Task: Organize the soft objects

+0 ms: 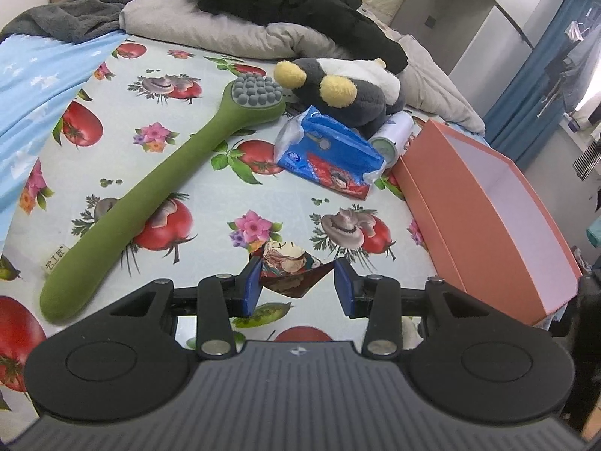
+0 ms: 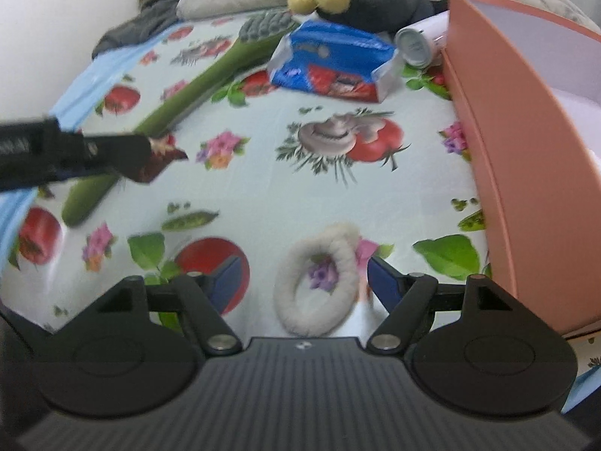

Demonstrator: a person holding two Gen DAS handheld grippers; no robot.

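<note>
Soft things lie scattered on the printed bedsheet (image 1: pixel 210 203) ahead of our left claw (image 1: pixel 296 282). Its blue pads pinch a small printed pouch (image 1: pixel 291 268), which hangs between them above the sheet. Beyond and to the left of the claw lies a long green massage stick (image 1: pixel 150 195); farther ahead sit a blue tissue pack (image 1: pixel 330 154), a white roll (image 1: pixel 390 133) and a grey plush toy (image 1: pixel 349 86). To the right of the claw stands an open orange box (image 1: pixel 465 218).

From our right claw (image 2: pixel 300 282), the jaws stand wide, pressing on nothing. A fluffy white ring (image 2: pixel 296 308) lies flat on the sheet between the pads, nearer the right one; we cannot tell whether it touches. The orange box (image 2: pixel 503 150) rises just right of the claw. Far left, the left claw (image 2: pixel 146 158) holds the pouch (image 2: pixel 165 154) above the sheet.
</note>
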